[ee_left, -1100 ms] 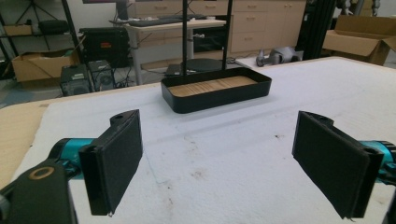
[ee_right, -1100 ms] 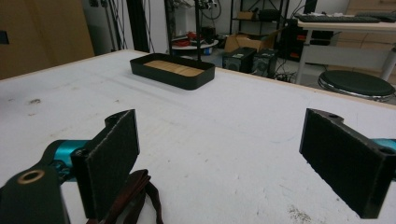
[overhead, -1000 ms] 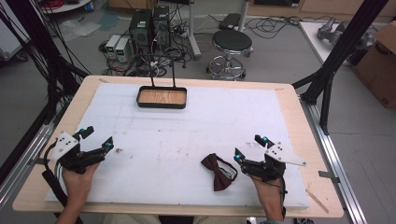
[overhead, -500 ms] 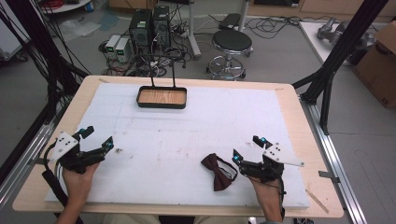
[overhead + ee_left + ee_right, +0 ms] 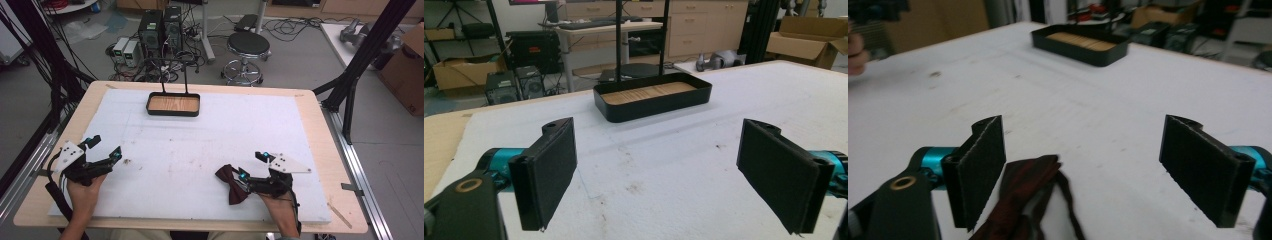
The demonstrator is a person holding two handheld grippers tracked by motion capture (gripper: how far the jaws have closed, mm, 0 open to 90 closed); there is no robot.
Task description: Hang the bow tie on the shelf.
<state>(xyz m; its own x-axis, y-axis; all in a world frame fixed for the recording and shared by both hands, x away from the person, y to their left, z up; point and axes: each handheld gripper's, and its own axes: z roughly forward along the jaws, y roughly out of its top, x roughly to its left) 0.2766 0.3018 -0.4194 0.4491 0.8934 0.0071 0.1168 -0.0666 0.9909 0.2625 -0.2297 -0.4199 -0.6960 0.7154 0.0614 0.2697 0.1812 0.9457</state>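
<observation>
A dark red bow tie [image 5: 231, 182] lies on the white mat near the front edge, right of the middle. My right gripper [image 5: 252, 165] stands open just to its right. In the right gripper view the bow tie [image 5: 1023, 200] lies low between the two black jaws of the right gripper [image 5: 1093, 170], close beside the left one and not clamped. My left gripper [image 5: 105, 146] is open at the front left of the mat. In its own view the left gripper [image 5: 659, 175] has only bare mat between its jaws.
A black tray [image 5: 173, 113] with a wooden floor sits at the back of the mat, left of centre, and a black stand rises behind it. Both gripper views show this tray [image 5: 651, 107] [image 5: 1083, 54] straight ahead. The wooden table rim [image 5: 320, 150] borders the mat.
My right gripper has edged left toward the bow tie. The left gripper and the bow tie have stayed where they were.
</observation>
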